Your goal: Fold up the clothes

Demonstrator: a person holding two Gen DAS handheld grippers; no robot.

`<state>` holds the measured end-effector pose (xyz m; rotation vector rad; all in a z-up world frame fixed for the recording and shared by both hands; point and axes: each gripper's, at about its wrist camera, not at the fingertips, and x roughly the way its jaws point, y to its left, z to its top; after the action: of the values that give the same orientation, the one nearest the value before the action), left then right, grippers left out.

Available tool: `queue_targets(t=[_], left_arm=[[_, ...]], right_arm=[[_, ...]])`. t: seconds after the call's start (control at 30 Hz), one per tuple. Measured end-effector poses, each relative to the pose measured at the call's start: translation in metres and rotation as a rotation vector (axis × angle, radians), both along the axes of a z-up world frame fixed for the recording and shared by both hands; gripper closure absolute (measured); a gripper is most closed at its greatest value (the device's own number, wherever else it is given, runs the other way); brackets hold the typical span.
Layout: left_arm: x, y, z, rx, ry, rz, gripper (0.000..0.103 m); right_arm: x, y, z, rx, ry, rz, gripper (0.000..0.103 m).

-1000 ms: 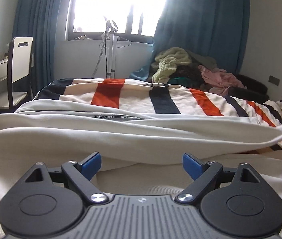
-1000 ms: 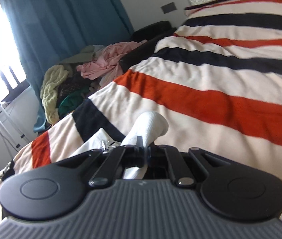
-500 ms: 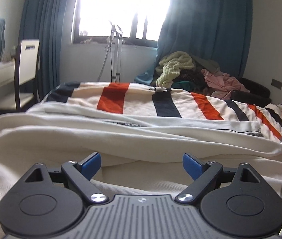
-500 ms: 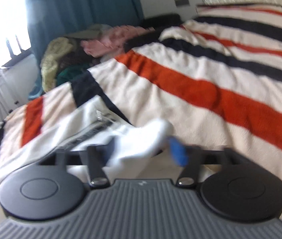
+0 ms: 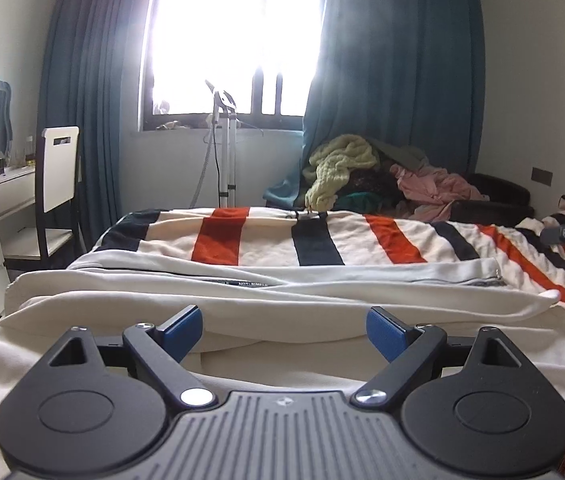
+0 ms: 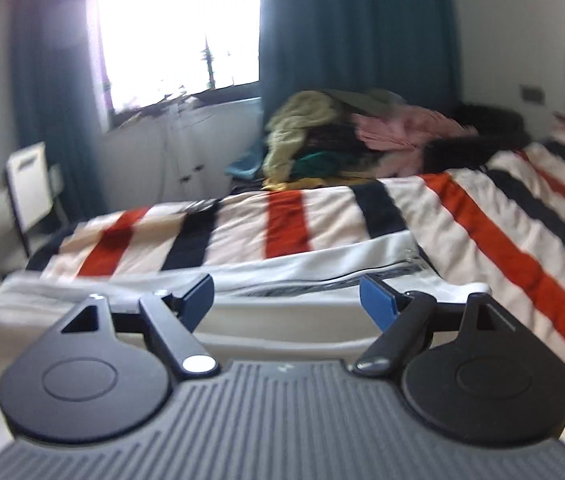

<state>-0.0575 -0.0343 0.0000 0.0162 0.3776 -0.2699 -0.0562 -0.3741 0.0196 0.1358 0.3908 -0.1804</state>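
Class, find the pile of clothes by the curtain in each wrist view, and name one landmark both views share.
Left wrist: pile of clothes right of centre, beyond the bed.
Right wrist: pile at upper centre, blurred, beyond the bed.
Shared landmark: the window, left of the pile.

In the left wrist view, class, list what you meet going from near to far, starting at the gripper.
left gripper → cream garment → striped blanket → pile of clothes → window

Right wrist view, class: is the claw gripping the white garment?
No: the right claw stands open, its blue pads apart, and the white garment lies on the striped blanket beyond them.
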Motion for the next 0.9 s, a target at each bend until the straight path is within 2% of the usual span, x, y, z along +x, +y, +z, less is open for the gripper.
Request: queue_targets(t=[0.2,0.3,0.37,0.63,0.73,0.9], left_arm=[[-0.023,0.011,-0.001,-0.026,0.037,0.009,0.013],[-0.031,0.021,-0.003,-0.038,0.062,0.024,0.013],[-0.031,0.030,-0.006,-0.059,0.094,0.053,0.011],[-0.008,0.087,-0.026,-0.086,0.312,0.268,0.010],[0.002,0.120,-0.026,-0.174,0.421,0.373,0.010],[0.011,0.175,-0.009,-0.267,0.510,0.531,0.008]], right_arm=[[-0.030,0.056,0.000,0.011,0.008,0.121,0.022],[-0.037,0.067,-0.011,0.008,-0.004,0.122,0.022],[-0.039,0.068,-0.018,0.000,0.003,0.079,0.022],[-0.048,0.055,-0.024,0.067,-0.040,-0.020,0.022],[-0.047,0.053,-0.027,0.072,-0.034,-0.036,0.022],[-0.045,0.039,-0.032,0.134,-0.025,-0.062,0.022]])
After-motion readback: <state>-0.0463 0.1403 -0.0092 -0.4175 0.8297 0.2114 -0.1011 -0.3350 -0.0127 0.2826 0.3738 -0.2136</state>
